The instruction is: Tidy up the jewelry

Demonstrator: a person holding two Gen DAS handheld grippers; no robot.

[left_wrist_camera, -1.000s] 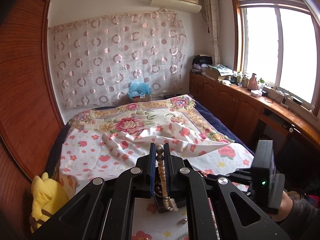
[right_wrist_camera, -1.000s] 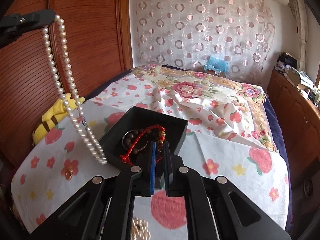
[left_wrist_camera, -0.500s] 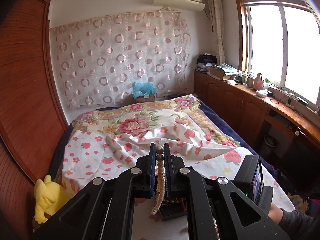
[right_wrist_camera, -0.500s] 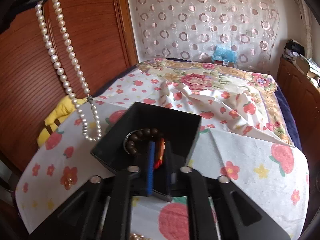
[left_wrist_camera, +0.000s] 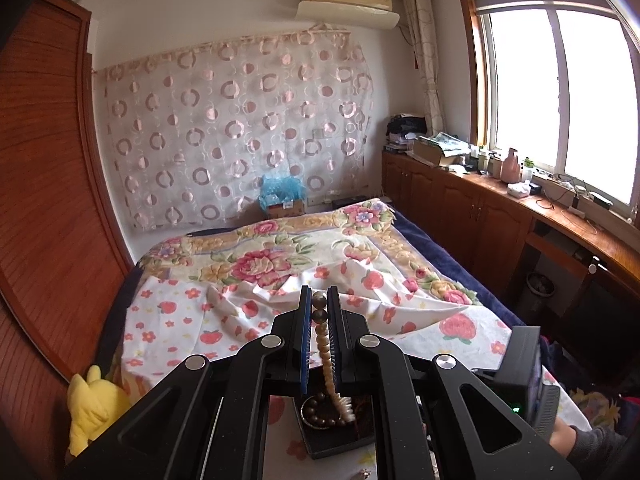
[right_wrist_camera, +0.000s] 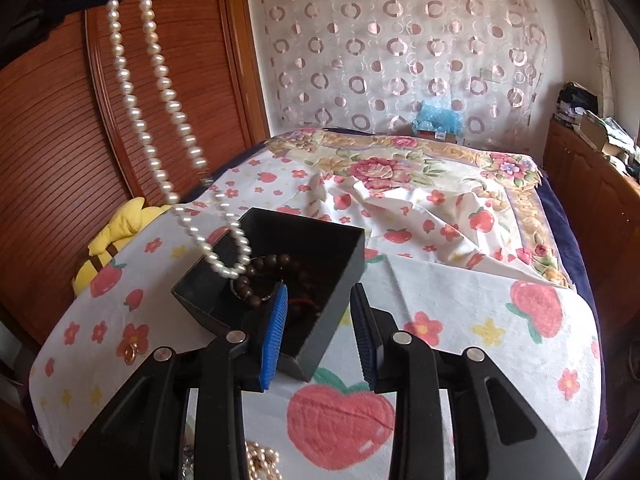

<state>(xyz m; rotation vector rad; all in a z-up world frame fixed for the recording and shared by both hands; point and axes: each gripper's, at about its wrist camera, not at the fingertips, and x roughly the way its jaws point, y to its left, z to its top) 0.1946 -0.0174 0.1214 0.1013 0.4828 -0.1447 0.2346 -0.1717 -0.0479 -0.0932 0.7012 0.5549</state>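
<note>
My left gripper (left_wrist_camera: 319, 300) is shut on a pearl necklace (left_wrist_camera: 328, 364). In the right wrist view the necklace (right_wrist_camera: 160, 92) hangs from the left gripper at the top left, and its lower loop dips into the black jewelry box (right_wrist_camera: 340, 264) on the bed. The box holds a dark wooden bead bracelet (right_wrist_camera: 248, 280) and a red cord. It also shows below the left fingers (left_wrist_camera: 340, 444). My right gripper (right_wrist_camera: 318, 322) is open, its jaws straddling the box's near right wall. The red cord bracelet lies inside the box.
The strawberry-print cloth (right_wrist_camera: 460, 320) covers the bed. A gold ring (right_wrist_camera: 131, 357) lies on it at the left. More pearls (right_wrist_camera: 260, 460) lie at the bottom edge. A yellow plush toy (right_wrist_camera: 116, 232) sits by the wooden wardrobe (right_wrist_camera: 60, 140). Cabinets (left_wrist_camera: 460, 208) line the right.
The right gripper has opened and let the red cord bracelet drop into the box. The left gripper has carried the pearl necklace rightward, over the box.
</note>
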